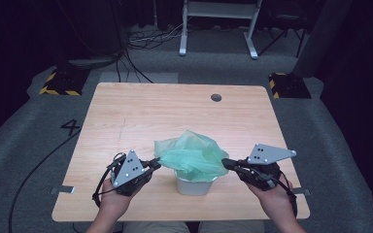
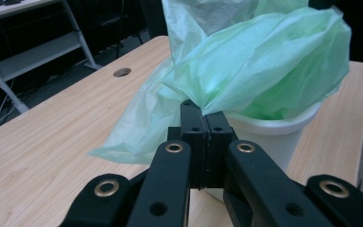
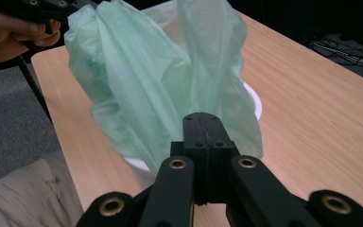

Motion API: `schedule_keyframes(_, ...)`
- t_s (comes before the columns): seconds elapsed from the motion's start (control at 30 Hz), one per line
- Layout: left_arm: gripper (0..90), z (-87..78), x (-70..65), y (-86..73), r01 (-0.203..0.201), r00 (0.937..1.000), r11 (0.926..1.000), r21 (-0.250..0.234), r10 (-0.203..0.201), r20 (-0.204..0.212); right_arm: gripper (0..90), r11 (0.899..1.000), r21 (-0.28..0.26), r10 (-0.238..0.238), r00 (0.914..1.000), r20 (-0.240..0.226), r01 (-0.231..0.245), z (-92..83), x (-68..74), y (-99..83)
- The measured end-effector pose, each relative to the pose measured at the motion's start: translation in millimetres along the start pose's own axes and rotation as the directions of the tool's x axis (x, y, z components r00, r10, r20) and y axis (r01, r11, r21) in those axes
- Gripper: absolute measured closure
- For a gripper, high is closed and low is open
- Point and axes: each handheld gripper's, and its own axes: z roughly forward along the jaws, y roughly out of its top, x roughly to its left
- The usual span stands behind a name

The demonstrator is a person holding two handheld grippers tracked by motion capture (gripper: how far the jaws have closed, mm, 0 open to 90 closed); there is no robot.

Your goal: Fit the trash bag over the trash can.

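A thin, crumpled pale-green plastic bag (image 1: 193, 154) is set in a small white plastic bin (image 1: 194, 185) near the front edge of the light wooden worktop (image 1: 141, 116), billowing above the rim. The left tool (image 1: 157, 162) is clenched on the bag's left edge, film being pinched between its black jaws. The right tool (image 1: 225, 163) is clenched on the bag's right edge.

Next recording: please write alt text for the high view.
A thin green plastic bag billows out of a small white plastic bin on a light wooden table. A person's left tongs and right tongs, both closed, pinch the bag's opposite edges.
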Motion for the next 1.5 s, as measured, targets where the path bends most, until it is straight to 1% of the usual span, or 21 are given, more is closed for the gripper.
schedule_keyframes(0.17,89.5,-0.8,-2.4,1.5,-0.007,1.0,1.0,-0.005,0.007,0.0,90.0,1.0,-0.004,0.011,0.9999,-0.01,-0.011,-2.7,2.2,-4.9)
schedule_keyframes(0.2,89.5,-0.6,-3.3,2.6,-0.017,0.9998,0.9998,-0.013,0.017,-0.01,75.7,1.0,-0.011,0.006,1.0,0.002,-0.006,-3.2,2.1,-4.0)
schedule_keyframes(0.23,89.5,-0.1,-3.8,3.9,-0.021,0.9997,0.9995,-0.022,0.021,-0.015,75.7,1.0,-0.011,0.006,1.0,0.002,-0.006,-3.2,2.1,-4.0)
schedule_keyframes(0.27,89.5,1.0,-4.0,7.0,-0.025,0.9995,0.9991,-0.035,0.025,-0.018,67.4,1.0,-0.021,0.007,0.9997,0.022,-0.007,-2.8,0.6,0.2)
schedule_keyframes(0.33,89.5,1.8,-4.0,8.4,-0.027,0.9995,0.9988,-0.04,0.027,-0.016,59.2,1.0,-0.026,0.003,0.9994,0.033,-0.003,-2.1,-1.6,7.0)
schedule_keyframes(0.4,89.5,3.6,-3.9,10.0,-0.029,0.9995,0.9986,-0.044,0.028,-0.014,57.2,1.0,-0.03,0.001,0.9993,0.038,0.0,-2.0,-2.3,10.0)
schedule_keyframes(0.5,89.5,8.1,-4.7,9.9,-0.03,0.9996,0.9988,-0.038,0.03,0.0,50.8,0.998,-0.061,-0.013,0.9993,0.035,0.015,-0.7,-5.9,30.3)
schedule_keyframes(0.6,89.5,9.3,-6.1,9.5,-0.029,0.9996,0.999,-0.035,0.029,0.001,48.7,0.998,-0.066,-0.019,0.9996,0.02,0.021,3.5,-6.4,39.5)
schedule_keyframes(0.63,89.5,9.3,-6.5,9.5,-0.036,0.9993,0.9988,-0.033,0.036,-0.001,46.8,0.998,-0.056,-0.035,0.9994,0.007,0.035,11.6,-5.4,46.9)
schedule_keyframes(0.73,89.3,8.6,-6.1,9.3,-0.033,0.9994,0.9988,-0.035,0.033,-0.003,46.2,0.998,-0.034,-0.059,0.9981,-0.017,0.059,26.6,-1.5,53.9)
schedule_keyframes(0.8,89.1,8.1,-5.4,9.0,-0.035,0.9994,0.9988,-0.034,0.035,-0.006,46.7,0.997,-0.026,-0.067,0.9975,-0.022,0.066,30.5,-0.7,54.9)
schedule_keyframes(0.83,89.0,7.9,-5.1,8.5,-0.032,0.9995,0.9989,-0.034,0.031,-0.009,52.6,0.997,-0.013,-0.072,0.997,-0.027,0.072,36.4,0.2,56.0)
schedule_keyframes(0.87,88.9,7.7,-4.8,7.9,-0.03,0.9995,0.999,-0.034,0.029,-0.011,62.8,0.996,0.004,-0.084,0.996,-0.031,0.084,39.9,0.1,56.4)
schedule_keyframes(0.9,88.8,6.9,-4.2,6.6,-0.033,0.9993,0.9991,-0.027,0.032,-0.02,77.2,0.995,0.019,-0.099,0.9947,-0.027,0.099,43.1,-1.2,55.7)
schedule_keyframes(1.0,88.8,6.4,-3.4,4.6,-0.035,0.999,0.9992,-0.019,0.034,-0.029,88.4,0.996,0.022,-0.083,0.9965,-0.01,0.083,40.0,-7.4,52.9)
schedule_keyframes(1.2,88.9,4.7,0.0,0.9,-0.029,0.9986,0.9996,-0.005,0.028,-0.045,90.0,0.999,0.005,-0.032,0.9991,0.029,0.032,21.8,-20.8,39.1)
schedule_keyframes(1.27,88.8,4.2,0.6,-0.4,-0.033,0.9981,0.9994,0.007,0.033,-0.051,89.9,1.0,-0.005,-0.011,0.9984,0.056,0.012,9.0,-24.7,26.0)
schedule_keyframes(1.3,88.8,4.2,0.6,-0.4,-0.033,0.9981,0.9994,0.007,0.033,-0.051,89.9,1.0,-0.005,-0.011,0.9984,0.056,0.012,9.0,-24.7,26.0)
schedule_keyframes(1.33,88.8,3.7,0.6,-2.4,-0.031,0.9982,0.9994,0.015,0.032,-0.05,89.8,1.0,-0.013,0.008,0.9972,0.074,-0.007,0.8,-27.1,15.4)
schedule_keyframes(1.4,88.5,3.5,1.1,-3.9,-0.035,0.9982,0.9992,0.02,0.036,-0.047,89.7,1.0,-0.015,0.021,0.9966,0.079,-0.02,-3.2,-28.3,10.4)
schedule_keyframes(1.5,88.4,3.1,3.1,-10.5,-0.027,0.9986,0.9988,0.041,0.028,-0.045,89.4,0.998,-0.027,0.055,0.9947,0.087,-0.052,-16.1,-30.5,-5.5)
